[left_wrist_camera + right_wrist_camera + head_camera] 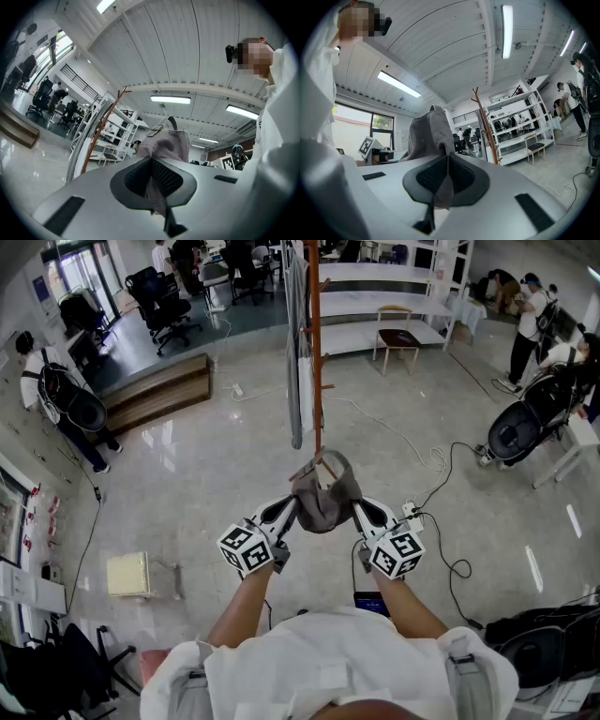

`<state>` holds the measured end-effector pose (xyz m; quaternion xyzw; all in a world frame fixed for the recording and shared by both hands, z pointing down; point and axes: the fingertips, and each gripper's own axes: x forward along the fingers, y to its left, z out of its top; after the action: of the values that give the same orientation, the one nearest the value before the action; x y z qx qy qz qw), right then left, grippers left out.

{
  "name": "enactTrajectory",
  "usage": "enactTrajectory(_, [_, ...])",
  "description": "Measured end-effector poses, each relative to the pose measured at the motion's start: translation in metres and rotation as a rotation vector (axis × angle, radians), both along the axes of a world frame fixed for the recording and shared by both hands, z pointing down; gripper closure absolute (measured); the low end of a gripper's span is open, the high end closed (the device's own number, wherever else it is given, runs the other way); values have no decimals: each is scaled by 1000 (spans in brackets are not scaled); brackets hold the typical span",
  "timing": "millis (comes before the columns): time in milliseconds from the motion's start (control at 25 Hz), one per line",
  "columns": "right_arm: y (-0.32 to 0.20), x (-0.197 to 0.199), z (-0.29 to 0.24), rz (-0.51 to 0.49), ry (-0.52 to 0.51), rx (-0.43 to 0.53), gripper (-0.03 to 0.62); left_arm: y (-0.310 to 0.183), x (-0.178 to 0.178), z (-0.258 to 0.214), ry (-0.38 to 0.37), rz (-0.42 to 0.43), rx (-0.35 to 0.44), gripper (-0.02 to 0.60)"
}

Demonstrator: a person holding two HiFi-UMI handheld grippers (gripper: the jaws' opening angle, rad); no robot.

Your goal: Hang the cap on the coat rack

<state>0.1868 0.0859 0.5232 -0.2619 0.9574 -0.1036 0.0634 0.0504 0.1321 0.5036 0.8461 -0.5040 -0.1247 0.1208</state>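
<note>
- No words, numbers or brand names can be read in any view.
- Left cube (246,549) and right cube (395,554) carry only black-and-white square markers, no lettering.
- Any print farther off is too small to read.

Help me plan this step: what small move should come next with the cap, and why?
Probably carry the cap forward toward the coat rack: the left gripper and right gripper are each shut on its fabric, and both gripper views show the rack standing beyond it.
</note>
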Motion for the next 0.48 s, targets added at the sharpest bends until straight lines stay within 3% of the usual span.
enactTrajectory(480, [13, 30, 15, 8, 25, -24, 566, 14, 32, 15, -30, -58, -13, 565])
